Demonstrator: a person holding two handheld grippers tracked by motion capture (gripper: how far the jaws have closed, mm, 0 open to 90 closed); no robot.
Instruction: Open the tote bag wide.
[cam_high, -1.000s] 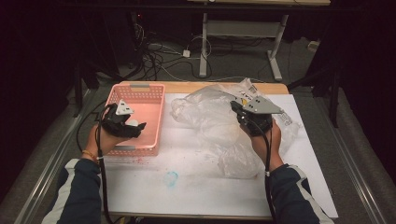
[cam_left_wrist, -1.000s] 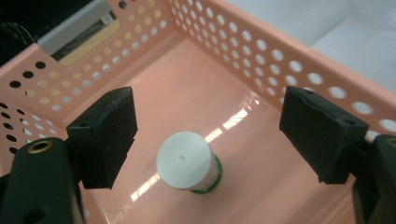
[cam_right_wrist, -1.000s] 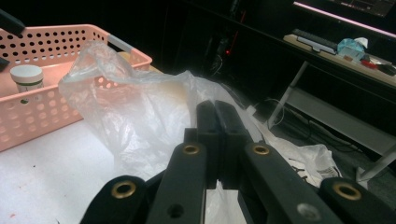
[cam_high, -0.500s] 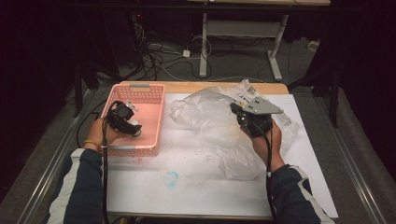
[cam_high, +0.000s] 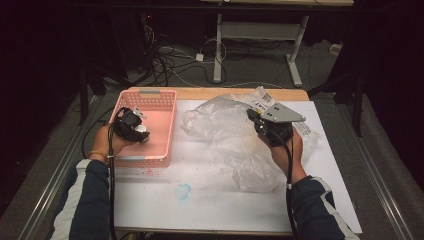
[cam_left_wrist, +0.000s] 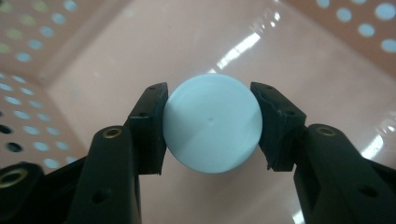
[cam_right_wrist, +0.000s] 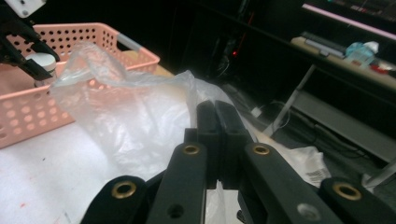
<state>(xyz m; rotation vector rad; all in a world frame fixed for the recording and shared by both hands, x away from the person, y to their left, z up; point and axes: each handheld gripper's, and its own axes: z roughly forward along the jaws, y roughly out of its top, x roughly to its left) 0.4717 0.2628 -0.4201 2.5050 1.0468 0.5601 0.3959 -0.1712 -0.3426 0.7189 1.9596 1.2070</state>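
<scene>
Left gripper: the left gripper (cam_high: 131, 123) reaches down into the pink basket (cam_high: 161, 131) at the worktop's far left corner; its jaws have just been closing, and in the left gripper view the pads (cam_left_wrist: 148, 127) stand against both sides of a white round cap (cam_left_wrist: 212, 123), about half open around it.

White round cap: smooth, pale and matte, with a faint dot at its centre, seen end-on above the glossy basket floor; in the right gripper view it tops a small container (cam_right_wrist: 43, 62) standing inside the basket, whose body is mostly hidden by the basket wall.

Why the grip: taken from above across the cap's width, it looks set for lifting the container straight out over the perforated walls.

Right gripper: the right gripper (cam_high: 270, 127) sits on the right half of the worktop, jaws fully together, pinching a fold of the clear plastic bag (cam_high: 227, 131).

Clear plastic bag: crumpled and translucent, spread across the white sheet (cam_high: 200, 210) from the centre toward the far right, with a printed label (cam_right_wrist: 314, 171) near its far end; seemingly pinned so it stays put and can receive the container.
</scene>
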